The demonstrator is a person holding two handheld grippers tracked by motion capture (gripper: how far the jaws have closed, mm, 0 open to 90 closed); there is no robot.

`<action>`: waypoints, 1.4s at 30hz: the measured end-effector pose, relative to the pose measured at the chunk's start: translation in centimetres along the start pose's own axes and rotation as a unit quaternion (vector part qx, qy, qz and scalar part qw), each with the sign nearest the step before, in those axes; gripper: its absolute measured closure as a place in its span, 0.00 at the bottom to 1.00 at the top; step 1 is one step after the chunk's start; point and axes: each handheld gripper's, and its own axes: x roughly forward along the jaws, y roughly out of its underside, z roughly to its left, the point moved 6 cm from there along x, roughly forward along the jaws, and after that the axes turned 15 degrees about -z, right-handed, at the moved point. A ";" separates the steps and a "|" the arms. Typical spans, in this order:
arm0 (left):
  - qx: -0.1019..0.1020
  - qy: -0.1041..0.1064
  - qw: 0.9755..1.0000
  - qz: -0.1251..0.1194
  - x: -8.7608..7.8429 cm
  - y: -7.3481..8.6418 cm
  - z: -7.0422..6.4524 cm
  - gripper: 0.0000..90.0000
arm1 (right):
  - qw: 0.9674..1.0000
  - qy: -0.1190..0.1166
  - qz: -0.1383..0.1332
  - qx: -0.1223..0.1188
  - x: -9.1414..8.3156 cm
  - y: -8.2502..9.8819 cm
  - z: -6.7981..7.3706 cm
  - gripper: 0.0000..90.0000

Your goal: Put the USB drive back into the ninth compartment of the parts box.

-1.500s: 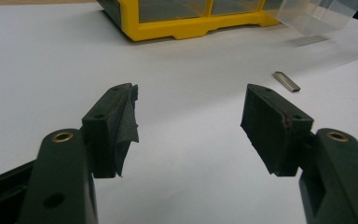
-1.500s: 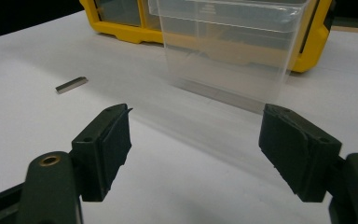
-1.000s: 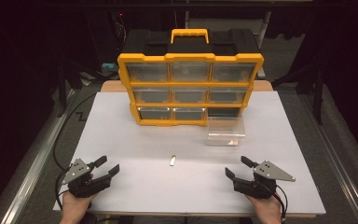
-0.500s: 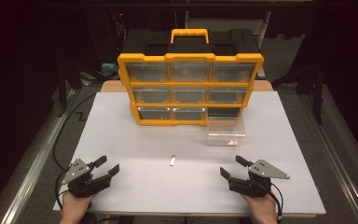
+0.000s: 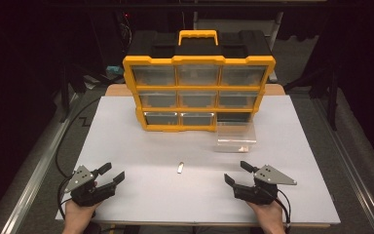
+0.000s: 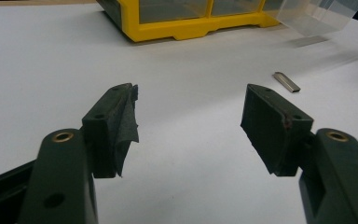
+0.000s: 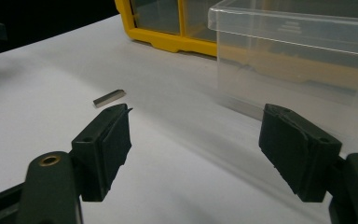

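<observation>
A small flat metal piece point(image 5: 179, 167) lies on the white table point(image 5: 126, 146) between my two grippers; it shows as the metal piece point(image 6: 286, 81) ahead and right of the left jaws and as the metal piece point(image 7: 109, 97) just beyond the right gripper's left jaw. A clear plastic drawer point(image 5: 236, 137) stands on the table in front of the yellow and black organizer point(image 5: 198, 83), below its vacant bottom-right slot. My left gripper point(image 5: 112, 173) rests open near the front left edge. My right gripper point(image 5: 238, 172) is open at the front right, with nothing between its jaws.
The organizer holds several clear drawers and has a yellow carry handle point(image 5: 197, 35). A black cable point(image 5: 67, 138) runs off the table's left side. Metal rails point(image 5: 36, 170) flank the table. The clear drawer point(image 7: 303, 51) stands close ahead of the right gripper.
My right gripper has shifted a little to the left and forward, turning toward the metal piece. The left gripper has stayed put.
</observation>
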 end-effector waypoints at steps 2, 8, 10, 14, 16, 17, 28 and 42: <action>0.001 0.001 1.000 0.001 0.0 0.0 0.0 0.40 | 1.000 -0.006 0.002 -0.002 0.3 -0.2 0.2 0.28; -0.001 0.001 1.000 0.003 0.0 0.1 0.1 0.40 | 1.000 -0.020 0.001 0.010 1.1 -0.4 0.7 0.27; -0.002 0.000 1.000 0.002 0.0 0.1 0.1 0.40 | 1.000 -0.022 0.001 0.010 1.3 -0.5 0.9 0.27; -0.004 -0.001 1.000 0.002 0.0 0.1 0.1 0.40 | 0.999 -0.033 0.004 0.009 2.0 -0.5 1.5 0.26; -0.004 -0.001 1.000 0.003 0.0 0.1 0.1 0.40 | 0.999 -0.039 0.006 0.008 2.3 -0.5 1.8 0.25; -0.005 0.000 1.000 0.004 0.0 0.1 0.1 0.40 | 0.999 -0.041 0.008 0.005 2.5 -0.5 1.9 0.25; -0.007 -0.002 1.000 0.001 0.0 0.1 0.2 0.40 | 0.998 -0.053 0.016 0.007 3.8 -0.7 2.9 0.23; -0.006 -0.002 1.000 0.001 0.0 0.1 0.2 0.40 | 0.997 -0.070 0.037 0.002 5.6 -0.7 4.3 0.25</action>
